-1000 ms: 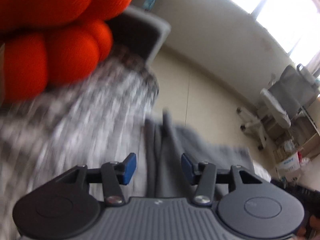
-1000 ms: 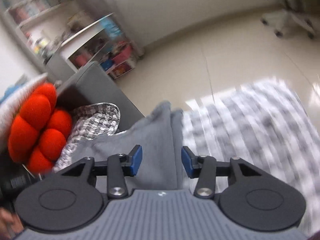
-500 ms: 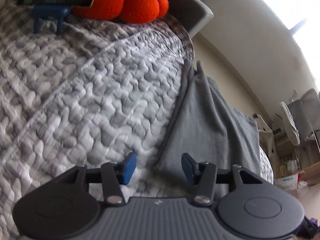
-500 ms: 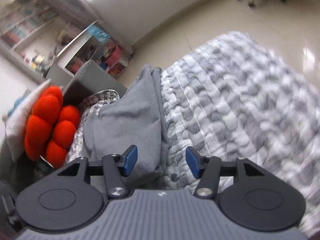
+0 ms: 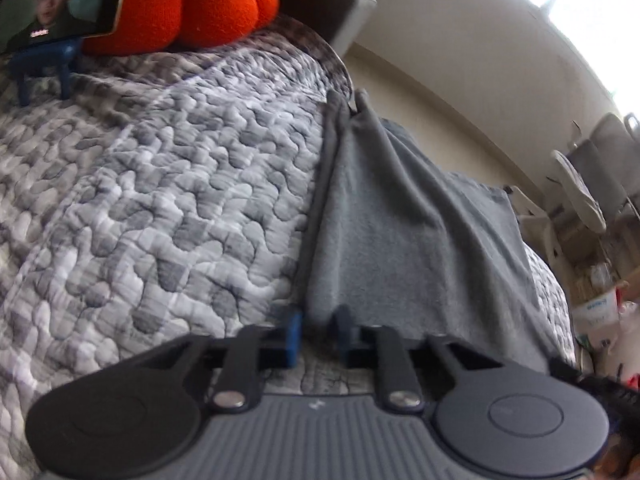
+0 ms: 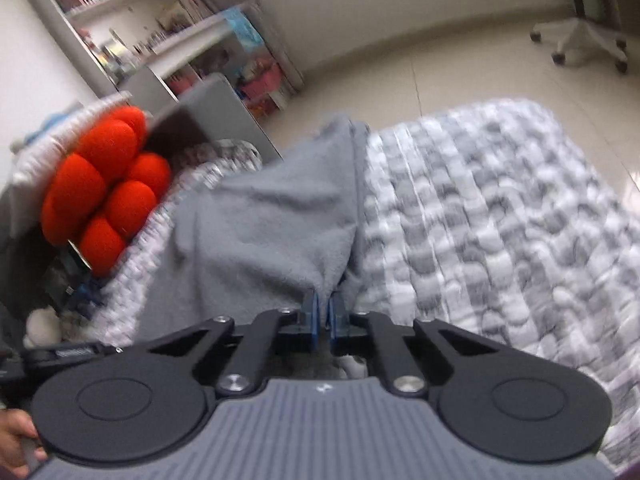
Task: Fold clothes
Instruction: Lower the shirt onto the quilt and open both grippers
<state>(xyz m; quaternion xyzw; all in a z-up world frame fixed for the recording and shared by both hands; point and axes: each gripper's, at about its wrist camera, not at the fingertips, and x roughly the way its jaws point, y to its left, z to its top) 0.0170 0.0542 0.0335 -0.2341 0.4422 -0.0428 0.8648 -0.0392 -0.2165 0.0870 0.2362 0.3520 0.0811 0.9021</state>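
Observation:
A grey fleece garment (image 5: 400, 240) lies stretched out on a grey-and-white quilted bedspread (image 5: 160, 200), running away from me toward the far edge of the bed. My left gripper (image 5: 319, 334) is at the garment's near left corner, its jaws closing with a bunch of the cloth pinched between the blue pads. In the right wrist view the same garment (image 6: 272, 220) lies left of centre on the quilt (image 6: 500, 240). My right gripper (image 6: 324, 312) is at its near right edge, its jaws closing tight on a thin fold of the cloth.
An orange knotted cushion (image 5: 192, 12) leans on the grey headboard (image 5: 320, 4), with a phone (image 5: 60, 12) on a blue stand in front of it. Beyond the bed are a bookshelf (image 6: 120, 20), pale floor and an office chair (image 6: 580, 20). A hand (image 6: 16, 436) shows at the lower left.
Both grippers came down to the garment's near edge and went from open to closed on its cloth. The views swung from blurred floor to the bed.

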